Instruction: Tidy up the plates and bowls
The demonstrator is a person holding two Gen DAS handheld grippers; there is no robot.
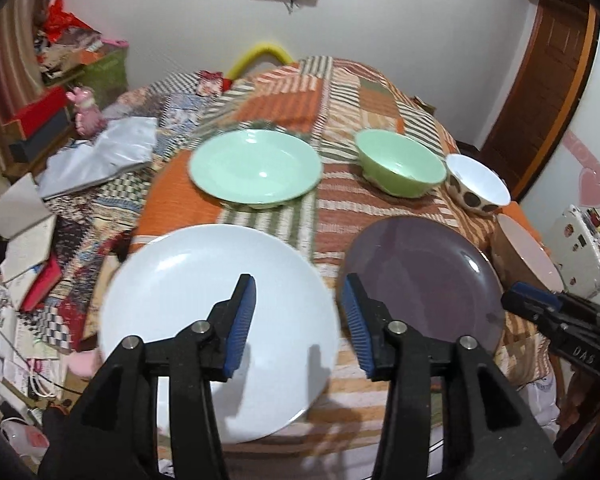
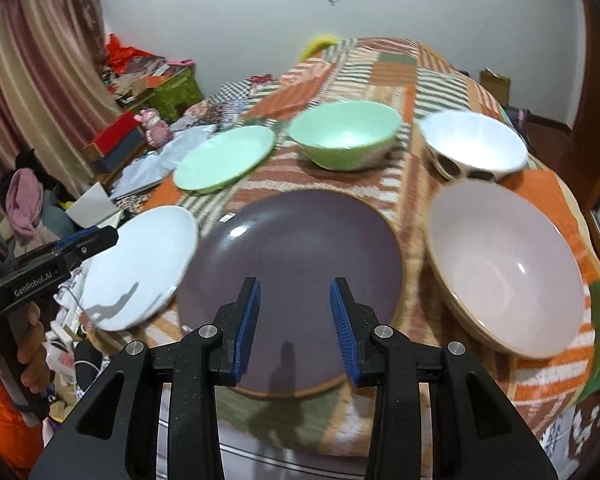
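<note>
Both grippers are seen spread with nothing between the blue pads: the left gripper point(image 1: 300, 320) is held above the near white plate point(image 1: 204, 320), the right gripper point(image 2: 296, 320) above the purple plate point(image 2: 300, 248). On the patchwork cloth point(image 1: 284, 92), a green plate point(image 1: 256, 166), green bowl point(image 1: 400, 162) and spotted white bowl point(image 1: 478, 184) are ranged at the far side, and a pink bowl point(image 2: 504, 264) sits just right of the purple plate.

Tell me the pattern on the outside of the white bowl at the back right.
Dark brown spots on white; the spotted bowl shows it best in the left wrist view.
</note>
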